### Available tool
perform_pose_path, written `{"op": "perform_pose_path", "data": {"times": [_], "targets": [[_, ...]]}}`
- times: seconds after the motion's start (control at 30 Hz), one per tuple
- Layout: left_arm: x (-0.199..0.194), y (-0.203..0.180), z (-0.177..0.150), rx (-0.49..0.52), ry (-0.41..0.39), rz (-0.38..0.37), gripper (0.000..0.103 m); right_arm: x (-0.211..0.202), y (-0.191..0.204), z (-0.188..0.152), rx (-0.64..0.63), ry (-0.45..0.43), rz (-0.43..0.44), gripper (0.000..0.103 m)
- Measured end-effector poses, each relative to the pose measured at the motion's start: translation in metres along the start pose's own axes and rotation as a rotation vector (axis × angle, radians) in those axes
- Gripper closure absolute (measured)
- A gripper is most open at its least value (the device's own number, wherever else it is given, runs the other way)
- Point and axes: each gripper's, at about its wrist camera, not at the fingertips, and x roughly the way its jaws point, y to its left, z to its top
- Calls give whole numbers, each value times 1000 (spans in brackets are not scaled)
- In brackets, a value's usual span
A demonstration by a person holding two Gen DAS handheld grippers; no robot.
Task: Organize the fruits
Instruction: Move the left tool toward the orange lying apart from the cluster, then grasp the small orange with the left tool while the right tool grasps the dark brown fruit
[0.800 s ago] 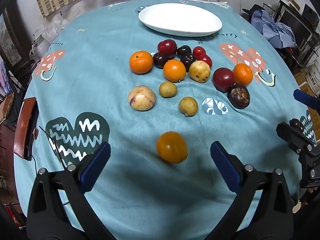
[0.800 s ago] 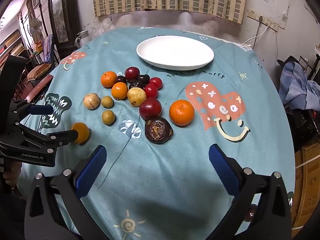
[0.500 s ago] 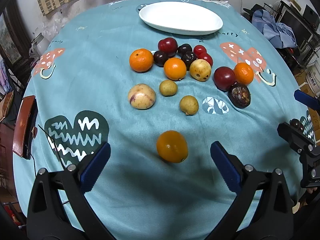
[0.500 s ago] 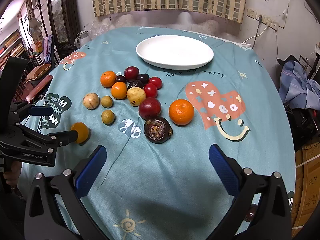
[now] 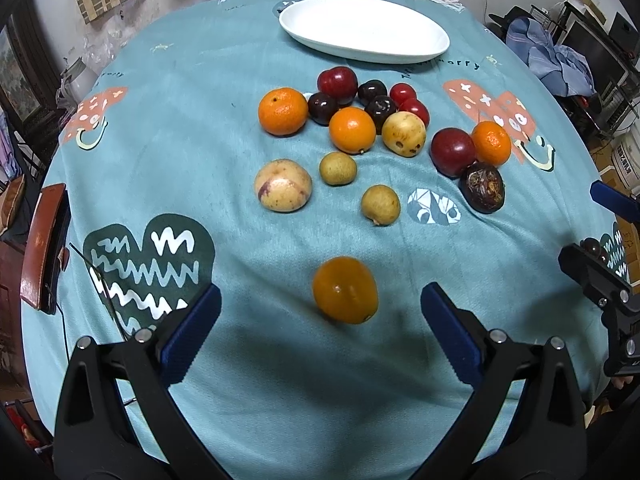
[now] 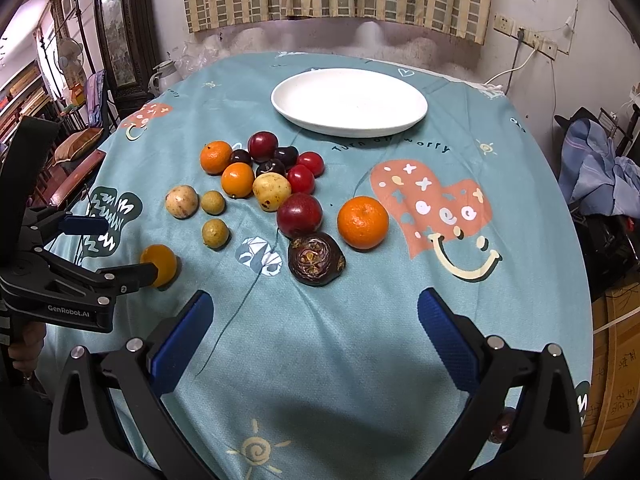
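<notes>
Fruits: I count a loose cluster mid-worktop point(image 6: 360, 360), short of the white plate point(image 6: 349, 103). One orange fruit point(image 5: 345, 290) lies apart, between the spread fingers of my left hand-held gripper point(image 5: 320, 332), untouched. My right hand-held gripper point(image 6: 314, 328) hangs wide apart, holding nothing, near the dark wrinkled fruit point(image 6: 316, 258).

A lone smooth orange fruit point(image 5: 345, 289) lies on the teal patterned tablecloth point(image 5: 200, 128) just ahead of the left gripper point(image 5: 320, 320), between its spread fingers. Farther ahead sits the cluster of mixed round fruits point(image 5: 376, 128); beyond that, the white oval plate point(image 5: 364, 32). The right gripper point(image 6: 314, 328) stands off to the right, its fingers apart too.
</notes>
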Motion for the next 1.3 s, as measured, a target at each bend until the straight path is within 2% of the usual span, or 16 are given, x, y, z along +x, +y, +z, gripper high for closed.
{"op": "perform_pose_path", "data": {"times": [0.2,0.3,0.4,0.47,0.67,0.83,1.13,1.2,1.3], "targets": [[4,12,-1,-63,36,-60,2,4,-2,-1,8,9,5,1],[6,16,-1,-80,42,-49,2,4,-3,0,10,10,5,1],[8,13,-1,-67,38,-30,2,6,-5,-1,18,12,8,1],[7,10,1,-65,15,-53,2,6,-6,-1,20,14,9,1],[9,5,3,-49,0,-62,2,9,-8,-1,24,19,9,1],[13,2,4,-43,9,-63,2,11,-11,-2,28,25,9,1],[21,-7,6,-23,29,-107,2,14,-20,-5,49,38,9,1],[22,-12,7,-1,19,-128,5,15,-23,-5,58,41,9,1],[24,-17,6,34,19,-156,15,16,-26,-5,67,43,12,1]]}}
